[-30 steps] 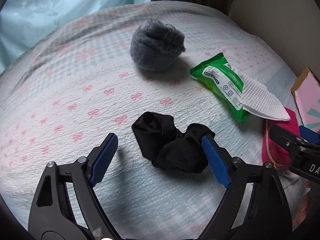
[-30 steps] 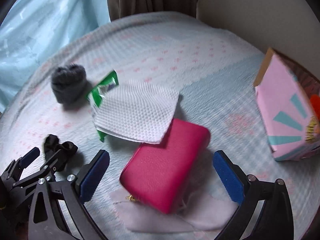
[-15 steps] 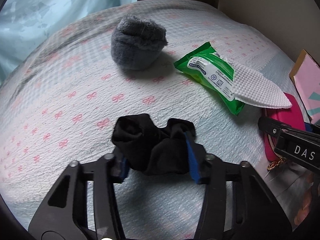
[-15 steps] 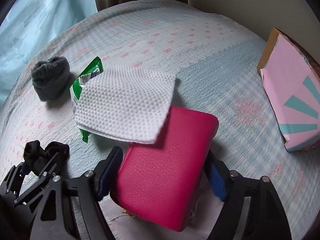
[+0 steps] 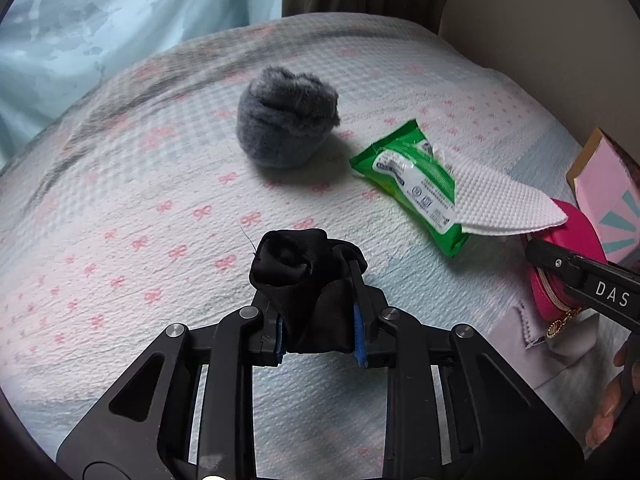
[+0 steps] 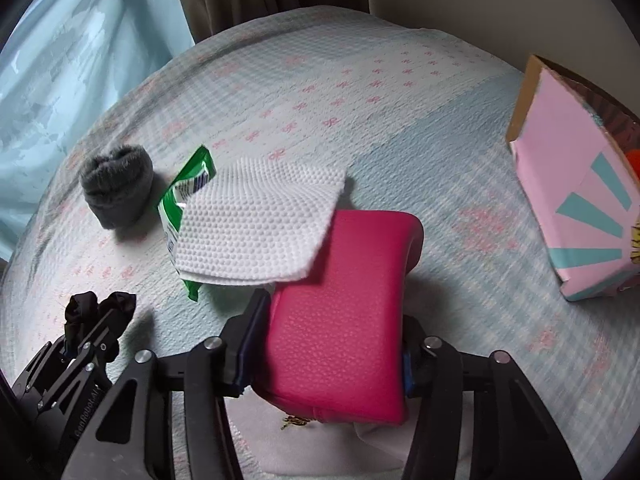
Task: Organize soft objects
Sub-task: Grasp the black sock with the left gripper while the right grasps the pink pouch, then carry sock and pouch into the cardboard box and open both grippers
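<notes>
The black sock bundle [image 5: 298, 280] sits near the front of the bed [image 5: 120, 208], pinched tight between the pads of the left gripper [image 5: 318, 326], whose jaws are fully closed on the cloth. To its right the pink pouch [image 6: 340, 320] is straddled by the right gripper [image 6: 324, 360]; its jaws are closing, the pads touching the pouch's sides.

By my reading the sorting has barely begun. Both grabs are just made, nothing has yet been gathered anywhere, and the grey fuzzy roll [image 5: 286, 120] at the far left, the green wipes pack [image 5: 412, 184] and the white embossed cloth [image 6: 256, 224] lying across pack and pouch remain untouched.

The pack's label print is too small to read. The right gripper's arm shows "DAS". A pink and teal box [image 6: 580, 208] stands far right.
</notes>
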Motion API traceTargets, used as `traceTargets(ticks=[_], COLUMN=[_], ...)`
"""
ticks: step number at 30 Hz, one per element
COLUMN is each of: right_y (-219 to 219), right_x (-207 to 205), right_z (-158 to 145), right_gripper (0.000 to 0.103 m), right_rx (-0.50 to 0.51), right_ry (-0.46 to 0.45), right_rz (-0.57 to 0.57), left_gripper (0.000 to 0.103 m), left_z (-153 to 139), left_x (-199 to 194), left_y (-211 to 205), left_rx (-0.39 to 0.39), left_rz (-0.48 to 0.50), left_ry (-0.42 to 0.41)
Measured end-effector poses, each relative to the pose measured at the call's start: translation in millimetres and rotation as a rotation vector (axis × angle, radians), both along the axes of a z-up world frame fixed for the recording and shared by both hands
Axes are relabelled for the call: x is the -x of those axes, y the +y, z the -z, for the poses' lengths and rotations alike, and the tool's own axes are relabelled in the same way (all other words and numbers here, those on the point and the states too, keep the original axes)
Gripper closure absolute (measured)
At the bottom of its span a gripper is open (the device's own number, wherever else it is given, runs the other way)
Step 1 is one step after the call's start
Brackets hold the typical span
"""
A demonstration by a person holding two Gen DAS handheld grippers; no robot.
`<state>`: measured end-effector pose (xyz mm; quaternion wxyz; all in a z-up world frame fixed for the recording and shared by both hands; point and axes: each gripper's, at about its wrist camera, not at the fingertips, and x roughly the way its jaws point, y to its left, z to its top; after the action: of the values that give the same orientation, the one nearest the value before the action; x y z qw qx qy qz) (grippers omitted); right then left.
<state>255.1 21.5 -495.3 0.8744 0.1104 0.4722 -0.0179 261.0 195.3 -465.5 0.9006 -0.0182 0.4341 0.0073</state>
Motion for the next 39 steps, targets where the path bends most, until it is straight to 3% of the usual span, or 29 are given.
traceTargets(ticks=[11, 25, 32, 39], right_y=[-23, -69, -110, -172], right_x=[21, 53, 62, 66], right_z=[-55, -193, -251, -284], right_gripper=[0.054, 0.054, 0.054, 0.054], right_rx=[-0.02, -0.015, -0.032, -0.022], right_ry=[-0.057, -0.158, -0.205, -0.219], right_rz=[0.005, -0.043, -0.066, -0.073], left_gripper=[0.082, 0.081, 0.081, 0.081], left_z=[-63, -195, -251, -283], left_x=[19, 32, 27, 14], left_y=[-15, -59, -122, -204], left_rx=[0.01, 0.048, 0.072, 0.095], left_rz=[-0.013, -0.05, -0.005, 0.036], left_ry=[-0.039, -0.086, -0.106, -0.108])
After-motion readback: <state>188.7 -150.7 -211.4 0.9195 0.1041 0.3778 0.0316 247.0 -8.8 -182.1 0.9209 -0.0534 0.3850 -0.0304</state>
